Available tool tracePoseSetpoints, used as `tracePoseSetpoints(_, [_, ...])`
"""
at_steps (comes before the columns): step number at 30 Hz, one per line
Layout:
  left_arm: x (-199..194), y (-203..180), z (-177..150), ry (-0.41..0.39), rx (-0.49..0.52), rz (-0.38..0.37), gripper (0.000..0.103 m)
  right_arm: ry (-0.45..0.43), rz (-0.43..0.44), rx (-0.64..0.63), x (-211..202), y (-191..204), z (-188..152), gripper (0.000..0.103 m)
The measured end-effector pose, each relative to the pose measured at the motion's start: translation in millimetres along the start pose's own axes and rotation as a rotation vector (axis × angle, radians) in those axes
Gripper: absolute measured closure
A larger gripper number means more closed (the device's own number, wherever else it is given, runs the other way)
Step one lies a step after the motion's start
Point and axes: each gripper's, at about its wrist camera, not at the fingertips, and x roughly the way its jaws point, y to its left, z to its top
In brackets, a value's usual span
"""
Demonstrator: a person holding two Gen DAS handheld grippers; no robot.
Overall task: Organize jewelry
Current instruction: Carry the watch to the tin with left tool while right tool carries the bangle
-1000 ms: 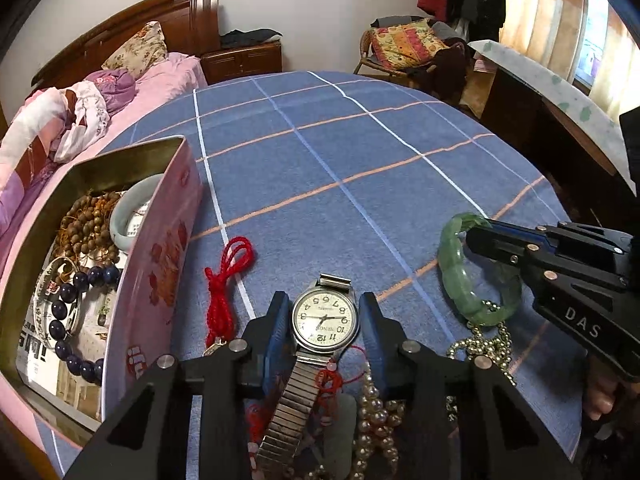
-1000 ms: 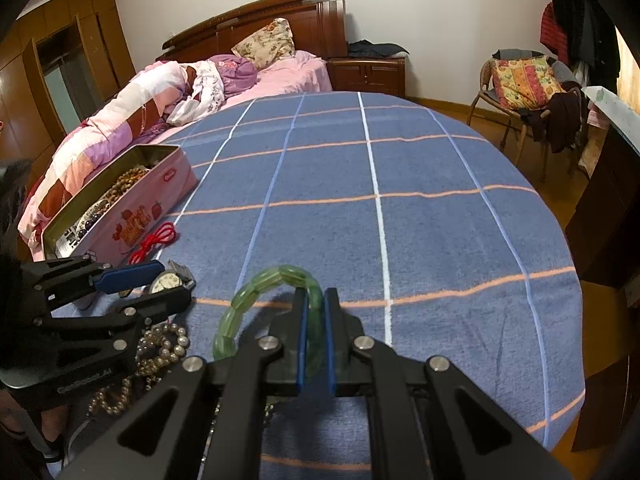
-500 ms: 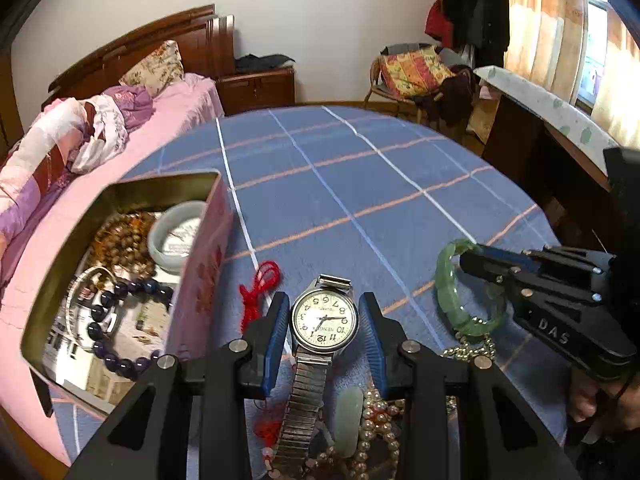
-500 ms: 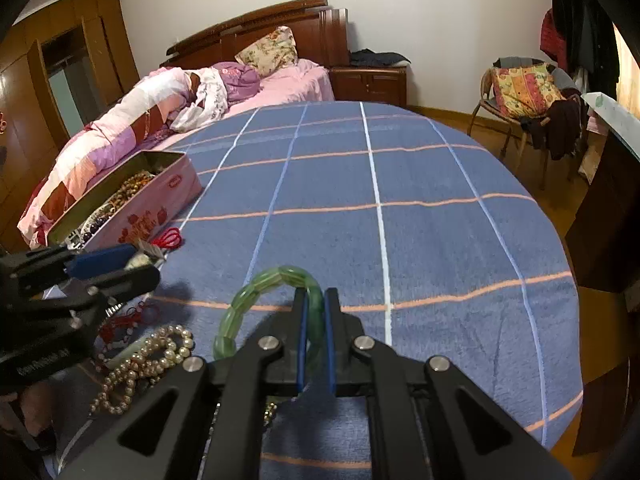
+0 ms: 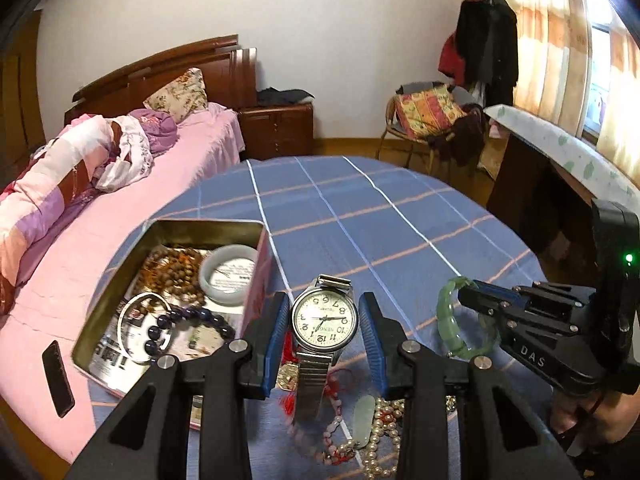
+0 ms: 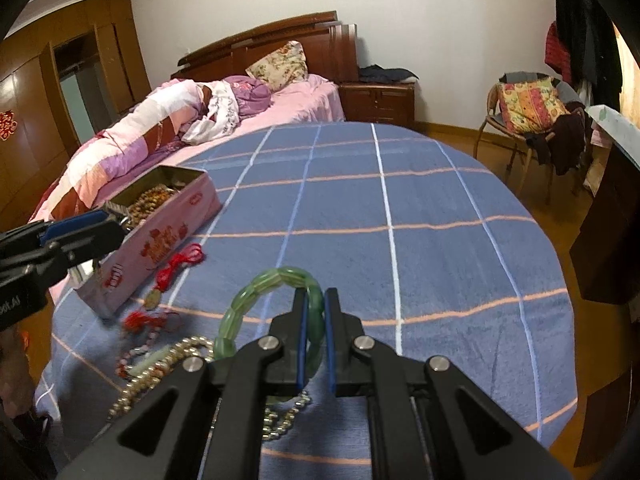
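My left gripper (image 5: 324,322) is shut on a silver wristwatch (image 5: 324,320) and holds it lifted above the blue checked tablecloth, beside the open pink tin (image 5: 262,256). The tin also shows in the right wrist view (image 6: 160,236); it holds bead bracelets and a white bangle (image 5: 228,274). My right gripper (image 6: 315,330) is shut on a green jade bracelet (image 6: 256,292), raised off the cloth; the bracelet also shows in the left wrist view (image 5: 448,324). Pearl strands (image 6: 160,372), a jade pendant (image 5: 363,420) and a red cord (image 6: 176,264) lie loose on the cloth below.
A pink bed (image 5: 120,208) runs along the table's left side, with a black phone (image 5: 58,378) on it near the tin. A chair with a cushion (image 6: 528,108) and a dark desk (image 5: 540,184) stand to the right. The table edge (image 6: 568,320) curves off at right.
Both grippers have risen. The left one lifted the watch off the cloth and moved it left toward the tin. The right one still holds the green bracelet.
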Motion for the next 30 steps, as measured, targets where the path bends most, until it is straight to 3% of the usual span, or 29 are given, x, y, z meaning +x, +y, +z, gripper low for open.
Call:
tracePoseSetpoints(12, [-26.2, 20.3, 8.4, -0.053, -0.054, 0.012, 0.066, -0.051, 0.052, -0.037, -14.7, 26.5, 14.2, 0.093])
tracePoseSetpoints(30, [-61.7, 51.0, 24.4, -0.125, -0.098, 0.013, 0.066, -0.058, 0.110, -0.080, -15.8, 52.9, 25.4, 0.093])
